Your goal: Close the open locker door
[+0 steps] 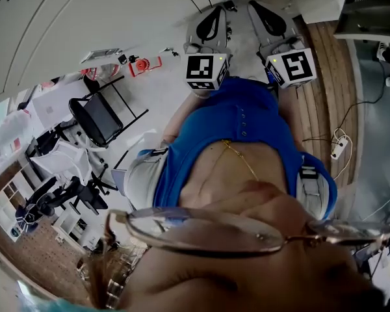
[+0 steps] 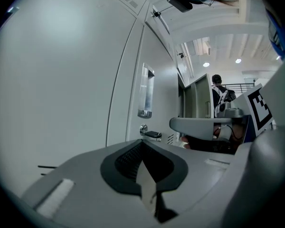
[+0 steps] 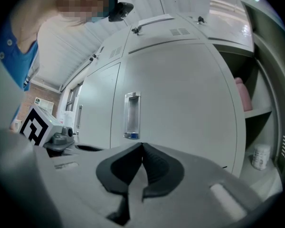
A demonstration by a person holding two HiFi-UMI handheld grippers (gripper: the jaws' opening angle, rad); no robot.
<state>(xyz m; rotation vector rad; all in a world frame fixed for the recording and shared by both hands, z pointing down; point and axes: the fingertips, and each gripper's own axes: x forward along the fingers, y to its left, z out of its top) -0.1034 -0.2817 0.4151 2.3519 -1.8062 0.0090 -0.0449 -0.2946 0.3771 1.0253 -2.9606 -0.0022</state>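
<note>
The locker door (image 3: 180,94) looked like smooth painted metal with a soft sheen, and its handle (image 3: 131,115) was glossy metal. The right gripper (image 3: 142,146) was matt grey plastic, with black ribbed pads (image 3: 156,165). The shirt (image 1: 240,125) was blue cloth and the floor (image 1: 325,103) planked wood.

Bright, even indoor light; strong fisheye warp, dark vignetted corners.

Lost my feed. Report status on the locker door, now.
Left claw and right claw shut, empty. Right claw faces locker door, under its handle. Door not closed; shelf shows past its edge. No obstruction seen.
</note>
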